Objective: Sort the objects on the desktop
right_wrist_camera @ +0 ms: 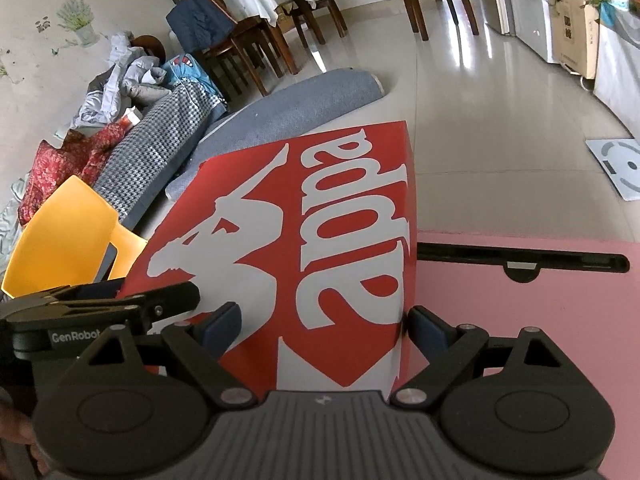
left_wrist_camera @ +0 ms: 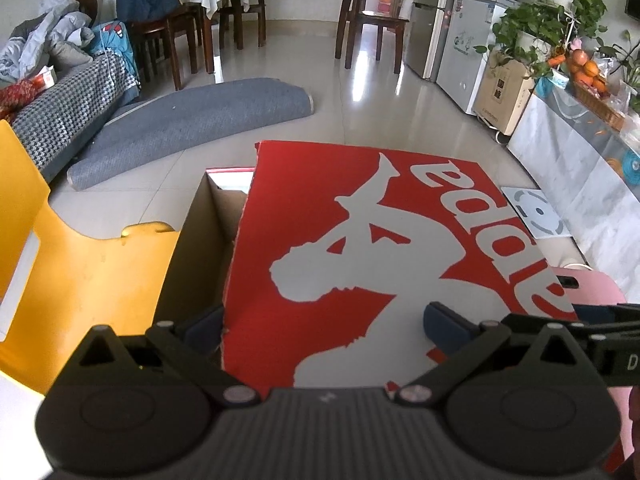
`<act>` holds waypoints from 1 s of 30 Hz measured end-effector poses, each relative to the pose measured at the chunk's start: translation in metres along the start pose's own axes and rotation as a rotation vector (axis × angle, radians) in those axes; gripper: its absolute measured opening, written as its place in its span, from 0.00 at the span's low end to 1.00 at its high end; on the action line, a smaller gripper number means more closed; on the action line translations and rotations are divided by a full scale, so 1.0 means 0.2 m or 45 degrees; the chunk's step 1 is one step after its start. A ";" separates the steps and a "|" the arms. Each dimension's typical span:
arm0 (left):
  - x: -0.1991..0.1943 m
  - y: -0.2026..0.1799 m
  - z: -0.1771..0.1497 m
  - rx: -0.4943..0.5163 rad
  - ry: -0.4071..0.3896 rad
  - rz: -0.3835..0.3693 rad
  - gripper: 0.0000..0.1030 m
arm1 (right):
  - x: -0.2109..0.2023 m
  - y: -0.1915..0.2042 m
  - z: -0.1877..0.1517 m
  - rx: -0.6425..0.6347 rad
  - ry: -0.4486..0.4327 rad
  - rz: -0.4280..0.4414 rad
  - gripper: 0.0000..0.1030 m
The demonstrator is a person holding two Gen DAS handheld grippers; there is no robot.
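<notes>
Two fisheye views look forward along two handheld grippers, both meeting over a red shoebox lid.

In the left wrist view, the red lid (left_wrist_camera: 360,264), printed with a pale grey silhouette logo and large letters, fills the centre of the frame. It lies skewed over an open cardboard box (left_wrist_camera: 204,232), whose brown inner wall shows at centre left. The left gripper (left_wrist_camera: 324,320) is spread wide, its fingers either side of the lid's near end — the left one mostly hidden behind the lid's edge, the right one over the lid's printed top. A yellow plastic chair (left_wrist_camera: 80,272) sits at lower left. The other tool's black arm enters at the right edge.

In the right wrist view, the lid (right_wrist_camera: 320,248) again fills the centre. The right gripper (right_wrist_camera: 326,326) is also spread wide, fingers flanking the lid's near right corner; whether they touch it is unclear. A pink tabletop (right_wrist_camera: 520,312) spans the lower right.
</notes>
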State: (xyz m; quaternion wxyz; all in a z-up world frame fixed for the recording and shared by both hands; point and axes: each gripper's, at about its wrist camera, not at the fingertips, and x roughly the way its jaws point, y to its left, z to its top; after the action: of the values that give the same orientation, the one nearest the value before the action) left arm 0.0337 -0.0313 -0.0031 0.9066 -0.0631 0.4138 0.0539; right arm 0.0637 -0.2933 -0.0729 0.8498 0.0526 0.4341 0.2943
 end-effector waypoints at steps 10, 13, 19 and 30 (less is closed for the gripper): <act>-0.02 -0.05 0.01 0.009 -0.006 -0.021 1.00 | -0.06 -0.03 -0.01 0.011 -0.013 -0.012 0.88; -0.02 -0.07 0.01 0.014 -0.008 -0.033 1.00 | -0.09 -0.04 -0.02 0.015 -0.021 -0.017 0.88; -0.02 -0.12 0.01 0.030 -0.014 -0.052 1.00 | -0.14 -0.08 -0.03 0.028 -0.031 -0.028 0.88; -0.05 -0.25 -0.02 0.050 -0.021 -0.077 1.00 | -0.22 -0.17 -0.05 0.052 -0.053 -0.055 0.88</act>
State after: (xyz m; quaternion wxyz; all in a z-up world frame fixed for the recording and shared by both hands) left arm 0.0320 -0.0821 0.0064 0.9122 -0.0575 0.4053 0.0188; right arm 0.0521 -0.3475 -0.0594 0.8636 0.0667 0.4232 0.2658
